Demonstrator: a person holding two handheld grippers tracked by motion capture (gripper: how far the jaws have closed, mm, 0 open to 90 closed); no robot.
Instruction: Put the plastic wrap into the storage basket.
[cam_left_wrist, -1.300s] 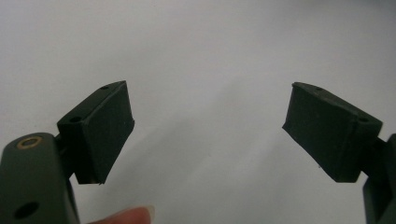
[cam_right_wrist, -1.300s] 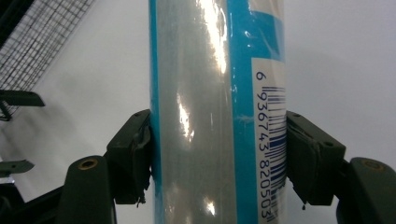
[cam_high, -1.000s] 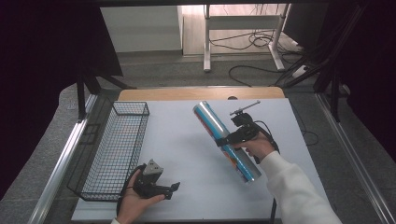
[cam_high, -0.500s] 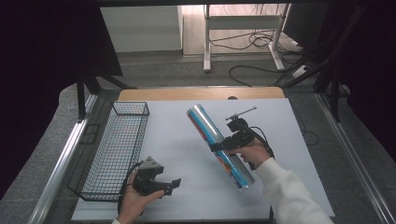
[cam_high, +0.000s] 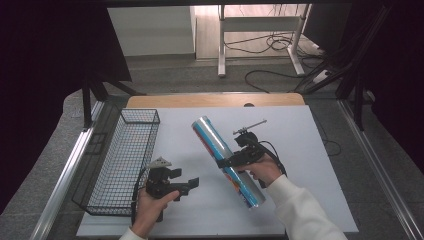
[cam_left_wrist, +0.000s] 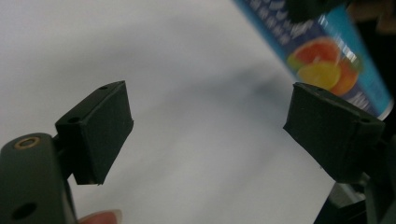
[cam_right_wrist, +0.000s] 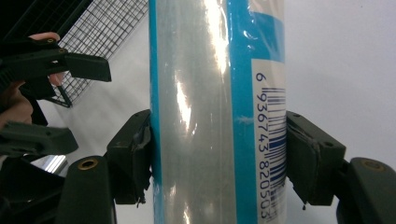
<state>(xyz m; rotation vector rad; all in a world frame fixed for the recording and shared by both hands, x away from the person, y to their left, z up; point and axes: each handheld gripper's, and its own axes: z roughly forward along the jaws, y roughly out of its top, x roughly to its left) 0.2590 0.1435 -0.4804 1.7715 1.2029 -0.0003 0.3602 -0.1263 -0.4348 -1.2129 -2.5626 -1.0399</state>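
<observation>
A long shiny tube (cam_high: 212, 140) with a blue label, fruit picture and barcode is held tilted above the white table, its far end pointing up-left. My right gripper (cam_high: 231, 161) is shut on its middle; in the right gripper view both pads (cam_right_wrist: 135, 149) press the tube (cam_right_wrist: 201, 70) from either side. My left gripper (cam_high: 186, 179) hovers near the front left, beside the basket, and points at the tube. Its jaws have just been closing a little but stand open with nothing between them (cam_left_wrist: 205, 121). The tube's lower end (cam_left_wrist: 327, 60) lies beyond them.
A black wire basket (cam_high: 122, 155) stands along the left side of the white table top (cam_high: 300, 135); its mesh (cam_right_wrist: 107, 28) appears behind the left gripper (cam_right_wrist: 77, 102) in the right gripper view. Cables and a desk frame lie on the floor beyond the table.
My right gripper has carried the tube leftward, toward the middle of the table. The left gripper has risen a little and moved slightly toward the tube.
</observation>
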